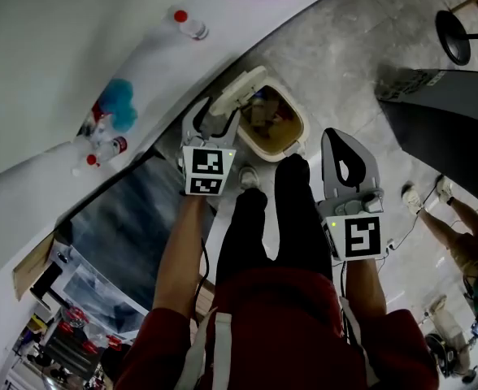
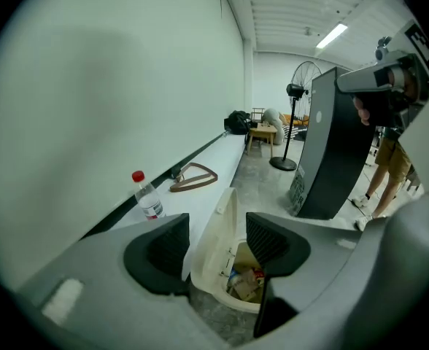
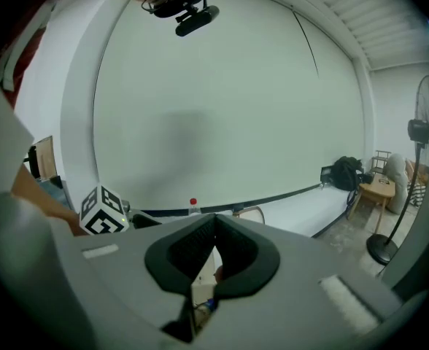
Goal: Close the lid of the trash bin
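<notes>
the trash bin (image 1: pixel 298 133) stands on the floor, just beside the edge of the white desk (image 1: pixel 223 47), and rubbish shows inside it. its lid (image 1: pixel 241 90) is open: it stands nearly upright on the side of the bin that faces the desk, and its long axis runs along the desk edge.

the left gripper (image 2: pixel 214 248) is clearly the nearer one. its fingers (image 2: pixel 160 254) stand wide apart and hold nothing; in the left gripper view the upright lid shows in the gap between them, but i see no pad pressing on it. the right gripper (image 3: pixel 213 232) hangs on the other side of the bin, away from the desk, with its fingers closed together and empty.

i judge that the lid must swing away from the desk and down over the bin's mouth. on the desk side of the bin there is little room. above the bin the way is free. the person's legs (image 1: pixel 292 218) stand close on the near side of the bin.
</notes>
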